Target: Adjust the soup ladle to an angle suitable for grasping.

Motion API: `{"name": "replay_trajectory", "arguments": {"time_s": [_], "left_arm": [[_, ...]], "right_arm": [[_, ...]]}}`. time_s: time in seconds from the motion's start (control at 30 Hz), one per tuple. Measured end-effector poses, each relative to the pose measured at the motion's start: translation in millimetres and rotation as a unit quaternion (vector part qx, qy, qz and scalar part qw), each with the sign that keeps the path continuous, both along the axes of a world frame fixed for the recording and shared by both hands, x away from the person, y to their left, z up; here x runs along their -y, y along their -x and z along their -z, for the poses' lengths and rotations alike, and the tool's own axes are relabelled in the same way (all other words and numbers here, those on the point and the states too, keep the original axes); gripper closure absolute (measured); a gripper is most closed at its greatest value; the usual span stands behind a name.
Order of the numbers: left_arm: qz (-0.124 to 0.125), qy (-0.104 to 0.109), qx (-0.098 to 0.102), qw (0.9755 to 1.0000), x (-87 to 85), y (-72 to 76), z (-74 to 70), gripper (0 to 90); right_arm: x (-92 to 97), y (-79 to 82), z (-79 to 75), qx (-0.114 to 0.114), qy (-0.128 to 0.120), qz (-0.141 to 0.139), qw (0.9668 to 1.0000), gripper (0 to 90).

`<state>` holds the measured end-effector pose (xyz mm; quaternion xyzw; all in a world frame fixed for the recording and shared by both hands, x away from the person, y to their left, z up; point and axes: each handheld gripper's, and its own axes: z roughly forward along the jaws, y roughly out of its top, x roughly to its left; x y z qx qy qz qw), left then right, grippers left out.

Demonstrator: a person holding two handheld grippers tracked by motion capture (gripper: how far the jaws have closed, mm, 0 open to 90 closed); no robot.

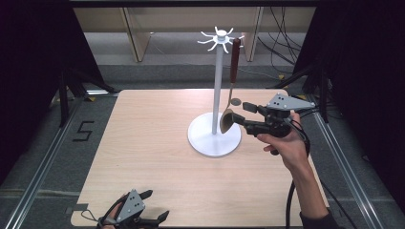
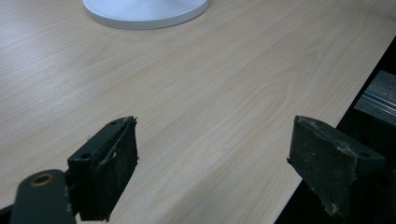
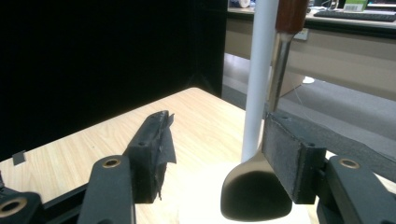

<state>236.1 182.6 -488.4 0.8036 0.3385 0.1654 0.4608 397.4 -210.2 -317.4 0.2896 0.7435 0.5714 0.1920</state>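
A white hook stand (image 1: 218, 81) rises from a round base (image 1: 205, 140) on the wooden table (image 1: 148, 152). A spoon with a brown handle (image 1: 228, 119) hangs from one of the top hooks, its bowl low beside the pole. My right gripper (image 1: 240, 114) is level with the bowl, jaws open on either side of it. In the right gripper view the spoon bowl (image 3: 254, 191) sits between the jaws of my right gripper (image 3: 217, 140), close against the right-hand pad (image 3: 285, 154) and far from the other. My left gripper (image 1: 157, 204) rests open at the table's near edge, with nothing between the jaws of the left gripper (image 2: 210, 163).
In the left gripper view the stand's base (image 2: 144, 11) lies far ahead and the table edge (image 2: 322, 135) runs close on the right. Black curtains flank the table, a metal rail (image 1: 43, 162) runs along its left side, and cables lie on the floor behind.
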Motion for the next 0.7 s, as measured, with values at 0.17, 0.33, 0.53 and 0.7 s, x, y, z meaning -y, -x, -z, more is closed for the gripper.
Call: {"name": "replay_trajectory", "arguments": {"time_s": [0.17, 0.33, 0.53, 0.7], "left_arm": [[0.002, -0.003, 0.000, 1.0000, -0.6, 0.1, -0.8, 14.8], [0.002, -0.003, 0.000, 1.0000, -0.7, -0.1, -0.7, 14.8], [0.003, -0.005, -0.004, 1.0000, -1.3, -0.7, -0.8, 14.8], [0.009, -0.008, 0.009, 0.9999, -2.0, -2.2, -0.8, 14.8]], "right_arm": [[1.7, 0.8, 7.5, -0.003, 0.005, 0.000, 1.0000, 43.0], [-1.0, 0.8, 14.3, -0.013, 0.007, -0.002, 0.9999, 42.6], [-1.3, -1.1, 22.9, -0.022, 0.018, -0.003, 0.9996, 42.0], [-3.7, -0.6, 30.3, -0.041, 0.028, -0.007, 0.9987, 41.5]]}}
